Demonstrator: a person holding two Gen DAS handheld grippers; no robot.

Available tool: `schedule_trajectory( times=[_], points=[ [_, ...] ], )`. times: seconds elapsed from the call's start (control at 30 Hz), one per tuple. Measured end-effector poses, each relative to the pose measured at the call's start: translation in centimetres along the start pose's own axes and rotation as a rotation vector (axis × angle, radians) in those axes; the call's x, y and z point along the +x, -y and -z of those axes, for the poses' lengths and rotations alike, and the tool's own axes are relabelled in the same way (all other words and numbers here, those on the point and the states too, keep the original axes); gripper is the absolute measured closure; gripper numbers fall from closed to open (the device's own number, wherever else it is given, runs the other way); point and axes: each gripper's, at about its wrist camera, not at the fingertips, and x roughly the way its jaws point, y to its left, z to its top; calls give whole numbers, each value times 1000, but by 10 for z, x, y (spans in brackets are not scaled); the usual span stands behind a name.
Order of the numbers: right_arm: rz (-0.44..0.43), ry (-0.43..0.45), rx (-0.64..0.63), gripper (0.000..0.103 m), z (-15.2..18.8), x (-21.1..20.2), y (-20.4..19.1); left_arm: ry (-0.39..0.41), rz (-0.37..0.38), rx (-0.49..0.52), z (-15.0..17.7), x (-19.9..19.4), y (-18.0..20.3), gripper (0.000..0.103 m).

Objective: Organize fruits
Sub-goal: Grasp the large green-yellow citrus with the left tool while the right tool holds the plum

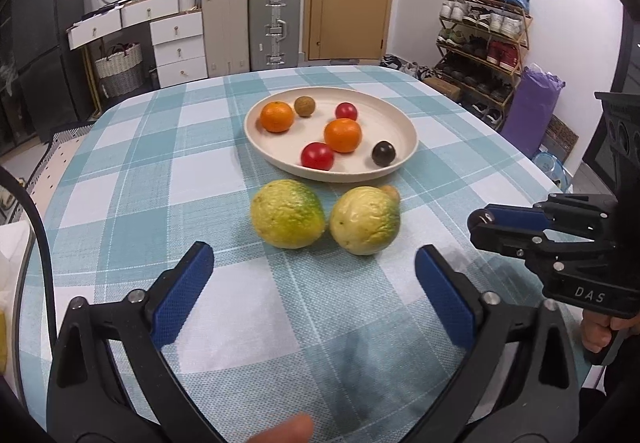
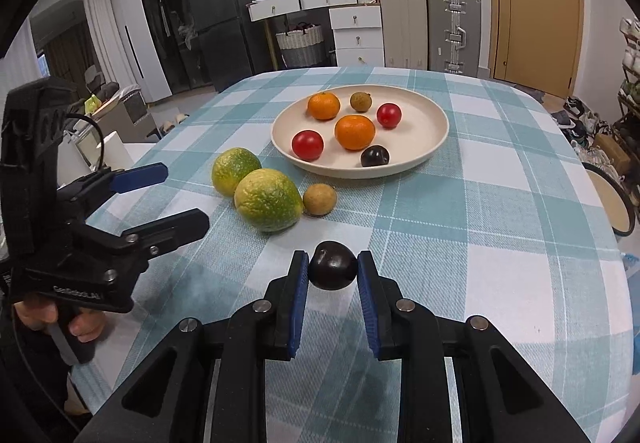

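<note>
My right gripper point(image 2: 333, 262) is shut on a dark plum point(image 2: 333, 271), held just above the checked tablecloth. Two yellow-green citrus fruits point(image 1: 286, 213) point(image 1: 364, 221) lie side by side in front of a cream plate point(image 1: 396, 115). A small tan fruit point(image 2: 319, 199) sits beside them. My left gripper point(image 1: 314, 257) stands open just short of the two citrus fruits, with nothing between its fingers. The plate point(image 2: 424, 111) holds two oranges, two red fruits, a dark plum point(image 2: 375, 156) and a small brown fruit. The right gripper point(image 1: 482, 223) also shows at the right in the left wrist view.
The table point(image 2: 500, 203) has rounded edges and drops off on every side. Suitcases point(image 1: 252, 27), white drawers and a door stand behind it. A shoe rack point(image 1: 480, 43) stands at the right. A round stool point(image 2: 612, 199) sits by the table's right edge.
</note>
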Motion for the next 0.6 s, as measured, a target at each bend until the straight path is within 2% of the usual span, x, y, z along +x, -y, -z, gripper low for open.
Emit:
schedule_trajectory(
  times=[0.07, 0.17, 0.27, 0.6],
  points=[
    [-4, 10, 13, 77, 4, -3, 3, -14, 29, 9, 0, 3, 6, 23],
    [-7, 17, 29, 77, 7, -6, 8, -25, 74, 22, 1, 6, 14, 34],
    [-3, 21, 44, 77, 11, -9, 14, -46, 80, 31, 1, 12, 22, 40],
    [-5, 38, 73, 77, 12, -15, 26, -93, 74, 19, -10, 33, 36, 42]
  ],
)
